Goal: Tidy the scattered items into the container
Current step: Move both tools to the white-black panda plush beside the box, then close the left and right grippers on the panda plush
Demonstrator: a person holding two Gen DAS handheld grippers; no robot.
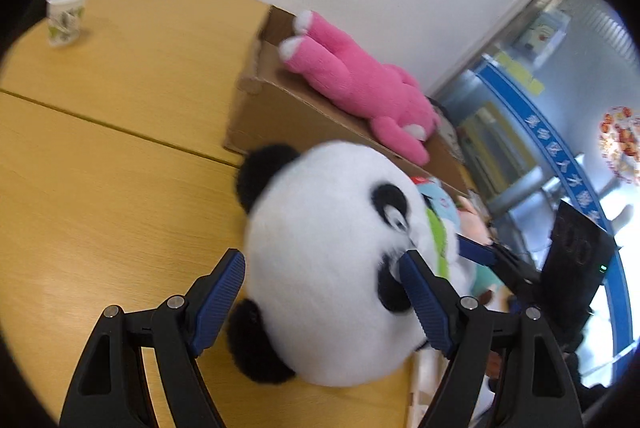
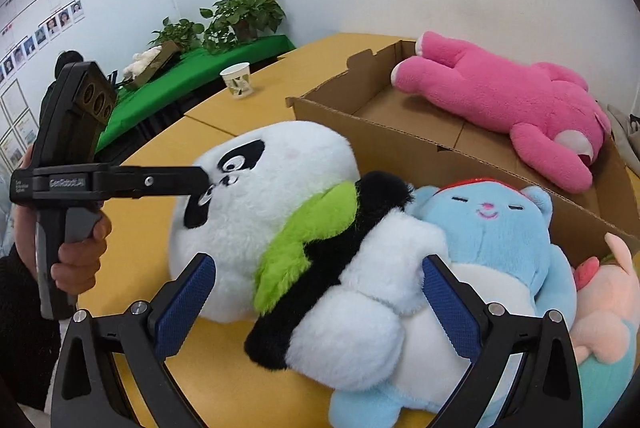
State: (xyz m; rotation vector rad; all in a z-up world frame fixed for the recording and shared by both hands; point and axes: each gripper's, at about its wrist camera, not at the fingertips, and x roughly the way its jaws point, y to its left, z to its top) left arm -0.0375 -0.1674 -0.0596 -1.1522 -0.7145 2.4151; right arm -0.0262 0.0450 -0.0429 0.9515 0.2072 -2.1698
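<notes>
My left gripper (image 1: pixel 322 292) stood with its fingers wide apart around the panda's (image 1: pixel 332 260) head; the right-hand pad touched the face by the eye, the left-hand pad stood just clear of the fur, so I could not call it a firm grip. My right gripper (image 2: pixel 318 292) was also spread apart, its fingers on either side of the panda's white body, with the far pad pushed in between that body and the blue bear (image 2: pixel 496 240); whether either pad pressed, I could not tell. The panda lay on the yellow table (image 1: pixel 100 188), its green scarf (image 2: pixel 300 240) facing my right gripper. The blue bear lay just beyond and against the panda, crowding the right side, and a peach-coloured toy (image 2: pixel 604 308) sat further right of it. Ahead of both grippers stood the cardboard box (image 2: pixel 400 144), its near wall just behind the panda and the blue bear, with the pink bear (image 2: pixel 508 100) lying face down inside. A paper cup (image 2: pixel 237 80) stood well beyond, to the left, on the table. My left hand (image 2: pixel 78 256) showed gripping its handle.
</notes>
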